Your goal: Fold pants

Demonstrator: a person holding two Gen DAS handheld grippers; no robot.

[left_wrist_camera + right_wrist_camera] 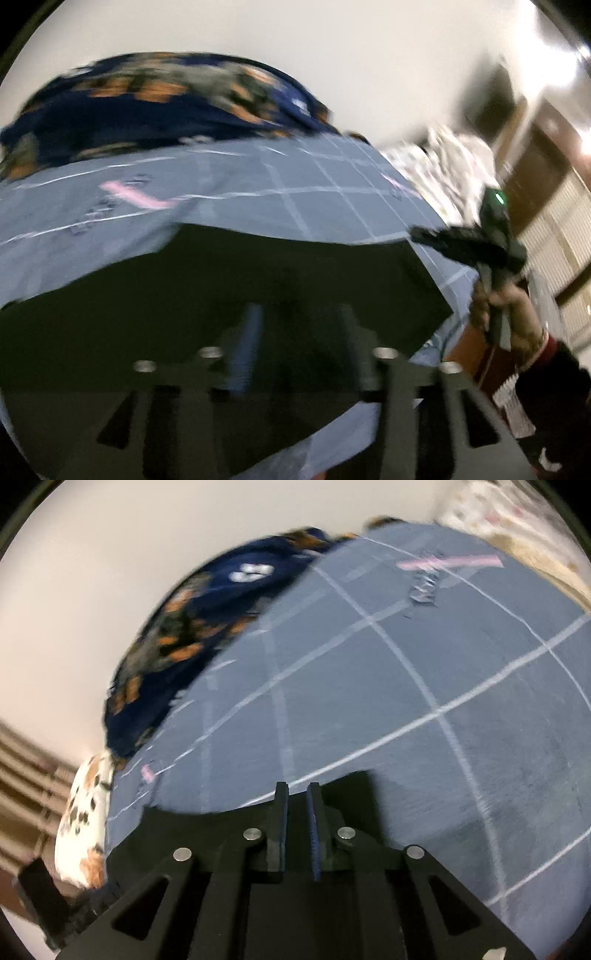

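The pants (229, 280) are dark, nearly black cloth, spread over the grey-blue checked bed sheet (295, 192). In the blurred left wrist view the dark cloth covers the fingers of my left gripper (299, 332), which look closed on it. My right gripper (298, 801) has its fingers nearly together, pinching a thin edge of the dark pants (354, 790) low over the sheet (406, 672). The right gripper (439, 238) also shows in the left wrist view, at the pants' right corner, held by a hand.
A navy quilt with orange patches (147, 99) lies bunched at the far side of the bed, also in the right wrist view (207, 627). A white patterned pillow (85, 819) lies at the left, white patterned bedding (454, 162) at the right. A plain wall (332, 55) stands behind.
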